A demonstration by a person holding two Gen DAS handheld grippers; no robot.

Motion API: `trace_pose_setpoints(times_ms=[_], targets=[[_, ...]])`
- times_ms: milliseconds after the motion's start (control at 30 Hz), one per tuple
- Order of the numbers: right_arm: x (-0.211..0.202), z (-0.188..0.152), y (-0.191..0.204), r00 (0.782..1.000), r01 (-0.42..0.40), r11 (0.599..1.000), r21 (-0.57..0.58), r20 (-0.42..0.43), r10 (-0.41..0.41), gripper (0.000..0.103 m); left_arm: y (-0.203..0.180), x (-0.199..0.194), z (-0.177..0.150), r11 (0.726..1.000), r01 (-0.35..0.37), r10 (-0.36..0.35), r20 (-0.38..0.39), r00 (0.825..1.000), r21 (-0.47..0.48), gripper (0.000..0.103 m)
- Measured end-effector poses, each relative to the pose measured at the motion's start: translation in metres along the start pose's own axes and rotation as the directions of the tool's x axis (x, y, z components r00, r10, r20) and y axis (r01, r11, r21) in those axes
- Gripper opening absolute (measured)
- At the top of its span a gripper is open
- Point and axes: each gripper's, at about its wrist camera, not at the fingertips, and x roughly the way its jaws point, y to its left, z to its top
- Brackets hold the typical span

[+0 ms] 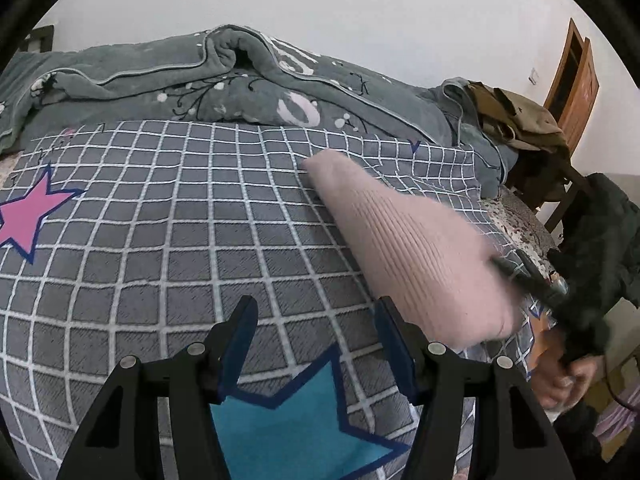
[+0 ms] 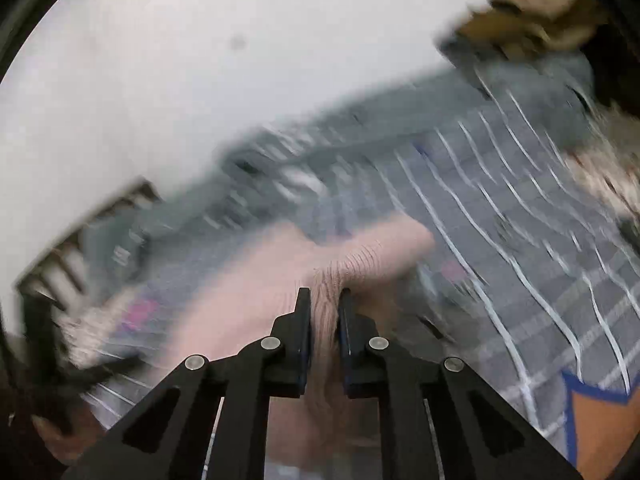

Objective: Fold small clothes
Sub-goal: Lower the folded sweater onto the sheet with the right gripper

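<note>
tongs first: the left tongs hang spread wide with nothing between the blue pads, low over the checked bedspread, directly above a blue star printed on it. the right tongs are clamped on a bunched fold of the pink ribbed garment; that view is heavily smeared, so little else there reads clearly.

from the left wrist view, the pink garment stretches as a long ribbed strip from the middle of the bed toward the right edge, where the right tongs and the person's hand hold it lifted. a pink star sits at the far left of the spread. beyond the spread lies a rumpled grey-green quilt against the white wall, closing off the far side. on the right, a heap of khaki clothing rests on a wooden chair beside the bed's corner, with a dark jacket just below it. the wide middle of the spread left of the garment lies flat.
</note>
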Motion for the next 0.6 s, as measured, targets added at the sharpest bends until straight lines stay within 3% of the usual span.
trace_pose_setpoints(times_ms=[67, 200, 267, 333, 600], targets=[[0.023, -0.010, -0.014, 0.995, 0.020, 0.999, 0.033, -0.101, -0.017, 0.013, -0.005, 0.007, 0.007, 1.000, -0.005, 0.005, -0.009, 1.000, 0.000, 0.059], [0.017, -0.008, -0.008, 0.996, 0.032, 0.999, -0.015, -0.084, -0.033, 0.024, -0.008, 0.018, 0.021, 0.999, 0.016, -0.017, -0.025, 1.000, -0.040, 0.059], [0.013, -0.001, -0.006, 0.996, 0.028, 0.999, -0.027, -0.082, -0.030, 0.041, -0.009, 0.025, 0.031, 0.996, 0.047, -0.050, -0.035, 0.998, -0.071, 0.059], [0.011, 0.005, -0.006, 0.997, 0.019, 1.000, -0.025, -0.080, -0.021, 0.049, -0.012, 0.034, 0.040, 0.994, 0.075, -0.079, -0.050, 0.996, -0.085, 0.059], [0.043, 0.012, -0.020, 0.979, -0.068, 0.992, 0.103, -0.186, 0.087, 0.063, -0.019, 0.058, 0.057, 0.995, 0.069, -0.073, -0.058, 0.996, -0.070, 0.059]])
